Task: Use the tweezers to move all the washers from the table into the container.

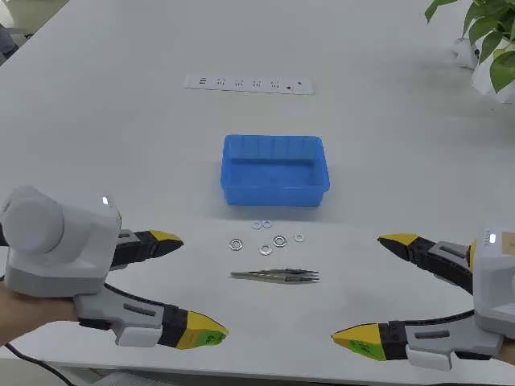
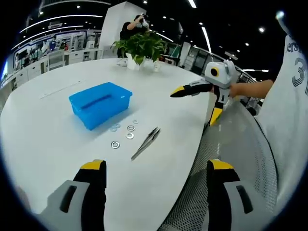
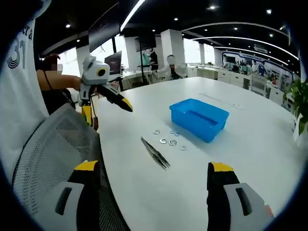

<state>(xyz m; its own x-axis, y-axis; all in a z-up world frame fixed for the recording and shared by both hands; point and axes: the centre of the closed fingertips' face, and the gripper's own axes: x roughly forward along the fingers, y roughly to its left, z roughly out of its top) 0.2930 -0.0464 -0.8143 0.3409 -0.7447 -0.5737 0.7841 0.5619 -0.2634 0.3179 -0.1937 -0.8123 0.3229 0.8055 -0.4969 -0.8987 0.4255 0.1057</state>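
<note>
The tweezers [image 1: 275,276] lie flat on the white tabletop [image 1: 121,121], closed, lengthwise from left to right, roughly midway between the two grippers and touching neither. Just beyond them sits a loose cluster of washers [image 1: 279,240], all on the tabletop. Beyond those stands the blue container [image 1: 273,195], upright, with nothing visible inside it.

The left gripper [image 1: 203,285] is held low at the near left edge. Its yellow-tipped fingers [image 1: 199,328] are spread wide and hold nothing, their tips aimed inward at the tweezers but well apart from them. The right gripper [image 1: 356,287] mirrors it at the near right, its fingers [image 1: 362,336] equally wide and empty.

Farther back a white power strip [image 1: 248,84] lies flat, and a potted plant [image 1: 487,40] stands at the far right corner.
</note>
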